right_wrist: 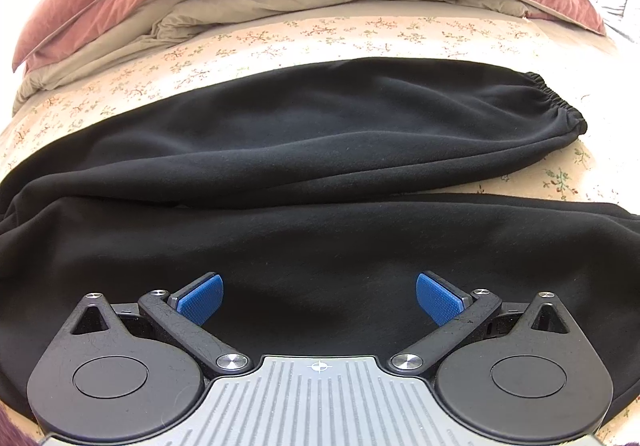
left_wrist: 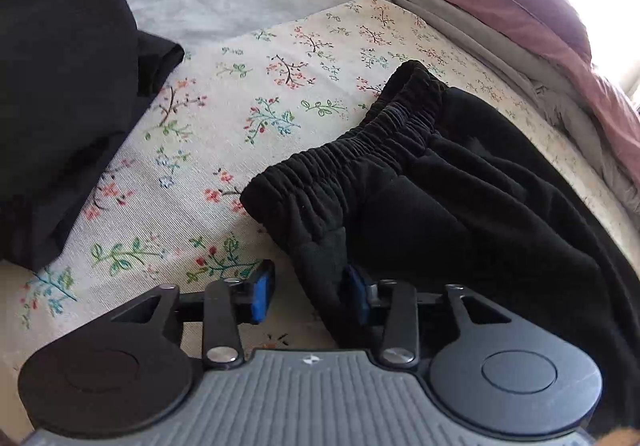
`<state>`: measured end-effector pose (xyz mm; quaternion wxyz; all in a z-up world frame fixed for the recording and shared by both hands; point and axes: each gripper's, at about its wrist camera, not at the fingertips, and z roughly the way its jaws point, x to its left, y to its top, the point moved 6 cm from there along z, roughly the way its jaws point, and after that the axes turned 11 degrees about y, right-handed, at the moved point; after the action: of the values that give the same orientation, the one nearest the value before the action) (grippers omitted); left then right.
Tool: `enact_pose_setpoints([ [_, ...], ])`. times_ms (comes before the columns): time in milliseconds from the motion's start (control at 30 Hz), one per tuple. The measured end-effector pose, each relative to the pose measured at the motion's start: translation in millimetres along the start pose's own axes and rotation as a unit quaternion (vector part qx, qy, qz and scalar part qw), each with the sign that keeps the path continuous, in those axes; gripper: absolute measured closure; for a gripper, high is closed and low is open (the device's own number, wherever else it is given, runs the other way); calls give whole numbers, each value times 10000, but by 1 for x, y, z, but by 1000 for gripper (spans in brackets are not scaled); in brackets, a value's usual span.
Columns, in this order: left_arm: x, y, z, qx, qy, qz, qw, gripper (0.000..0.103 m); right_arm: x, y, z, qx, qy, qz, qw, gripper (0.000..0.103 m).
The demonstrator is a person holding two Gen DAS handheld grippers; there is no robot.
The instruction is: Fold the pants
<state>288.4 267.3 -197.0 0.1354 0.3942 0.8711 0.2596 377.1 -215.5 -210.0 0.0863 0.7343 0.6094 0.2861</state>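
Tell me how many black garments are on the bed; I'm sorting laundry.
2: the black pants spread under both grippers, waistband beside the left gripper, and a folded black garment at far left. Others may lie outside view.

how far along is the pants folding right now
Early stage. Done: the black pants lie spread on the floral sheet, legs side by side, unfolded. In hand: the left gripper is open around a fabric edge below the elastic waistband; the right gripper is open over the near leg. Left: every fold.
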Motion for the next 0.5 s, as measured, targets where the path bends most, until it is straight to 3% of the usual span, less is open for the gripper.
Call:
enact_pose_setpoints([
  [267, -12, 22, -35, -606, 311, 402, 9969, 21, -12, 6, -6, -116, -362, -49, 9993, 0],
  [400, -34, 45, -38, -704, 168, 565, 9958, 16, -27, 13, -11, -228, -394, 82, 9989, 0],
  [500, -63, 56, -32, -523, -223, 761, 9955, 16, -41, 16, -10, -218, -378, 229, 9988, 0],
])
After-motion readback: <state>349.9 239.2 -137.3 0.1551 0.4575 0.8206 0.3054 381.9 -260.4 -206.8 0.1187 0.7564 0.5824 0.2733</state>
